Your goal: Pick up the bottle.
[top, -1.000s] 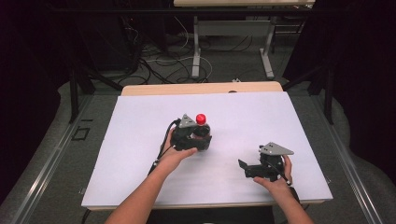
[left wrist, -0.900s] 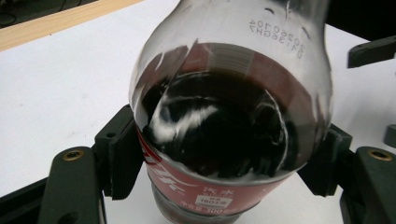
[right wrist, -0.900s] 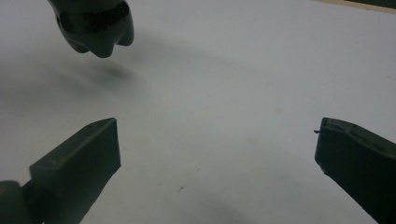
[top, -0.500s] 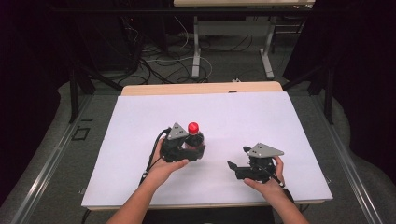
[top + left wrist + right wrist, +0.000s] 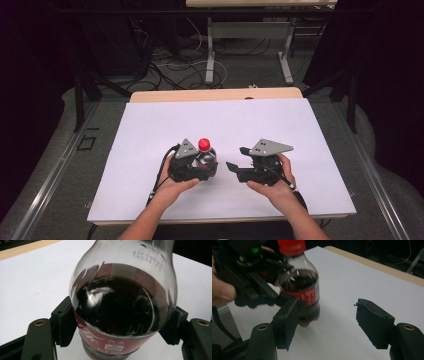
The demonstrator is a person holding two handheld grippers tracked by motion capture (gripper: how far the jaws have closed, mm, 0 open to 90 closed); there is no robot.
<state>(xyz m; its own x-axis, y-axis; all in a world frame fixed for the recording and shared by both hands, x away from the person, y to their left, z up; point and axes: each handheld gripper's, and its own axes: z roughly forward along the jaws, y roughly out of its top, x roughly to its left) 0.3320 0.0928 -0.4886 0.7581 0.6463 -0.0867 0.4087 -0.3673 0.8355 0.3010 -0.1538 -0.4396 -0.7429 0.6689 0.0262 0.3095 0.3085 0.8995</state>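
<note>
White sheeting covers the counter (image 5: 150, 135), with dark floor, cables and frame legs beyond its far edge.

High view: the bottle (image 5: 205, 151), red-capped, stands upright near the middle of the counter, somewhat toward the near edge. The left gripper (image 5: 197, 170) is clamped on its body. The right gripper (image 5: 234, 169) sits just beside it, pointing at it, not touching. Judgement: pickup is done; a second-hand step, likely on the cap, remains.

Left gripper view: the bottle (image 5: 122, 305), dark drink and red label, sits squarely between the fingers (image 5: 65, 325), both pads pressing its sides.

Right gripper view: the bottle (image 5: 299, 287) lies ahead and left, beyond the near finger tip, outside the gap. The fingers (image 5: 373, 325) stand apart with nothing between them, though they have just been closing.
</note>
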